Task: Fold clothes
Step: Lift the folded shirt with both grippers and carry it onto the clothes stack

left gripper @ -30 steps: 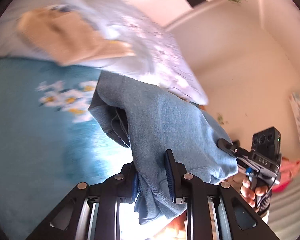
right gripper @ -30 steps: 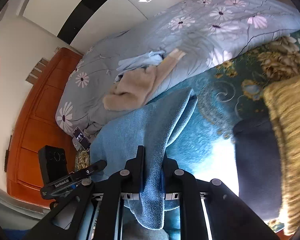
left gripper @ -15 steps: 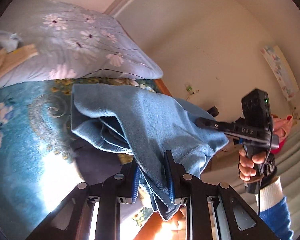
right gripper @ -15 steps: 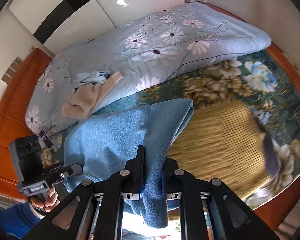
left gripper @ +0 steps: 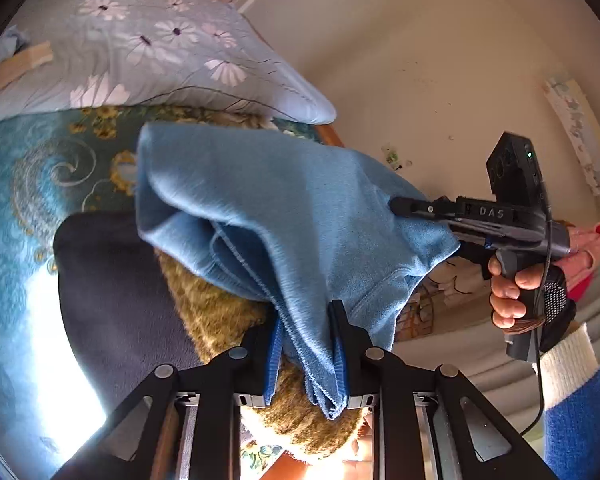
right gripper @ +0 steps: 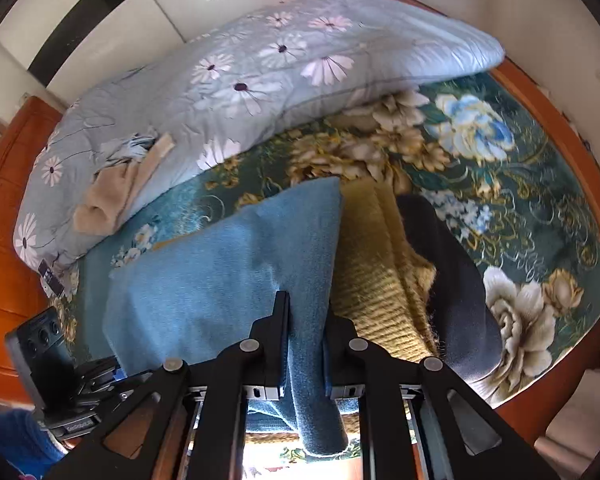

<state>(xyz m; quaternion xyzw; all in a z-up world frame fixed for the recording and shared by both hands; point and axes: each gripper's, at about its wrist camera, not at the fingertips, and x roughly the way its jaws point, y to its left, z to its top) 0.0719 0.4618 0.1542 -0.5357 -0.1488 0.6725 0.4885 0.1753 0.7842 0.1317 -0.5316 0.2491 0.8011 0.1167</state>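
Note:
A folded light blue fleece garment hangs in the air between both grippers, above the bed. My left gripper is shut on one edge of it. My right gripper is shut on the other edge of the blue garment; the right gripper also shows in the left wrist view, held by a hand at the right. Below the garment lie a mustard knit garment and a dark navy garment, one against the other on the bed.
The bed has a teal floral blanket and an orange wooden frame. A pale blue flowered quilt lies along the far side with a beige garment on it. A cream wall stands beyond the bed's end.
Both grippers have carried the blue garment along the bed, away from the beige garment, to a place over the mustard and navy clothes. Both grips have held.

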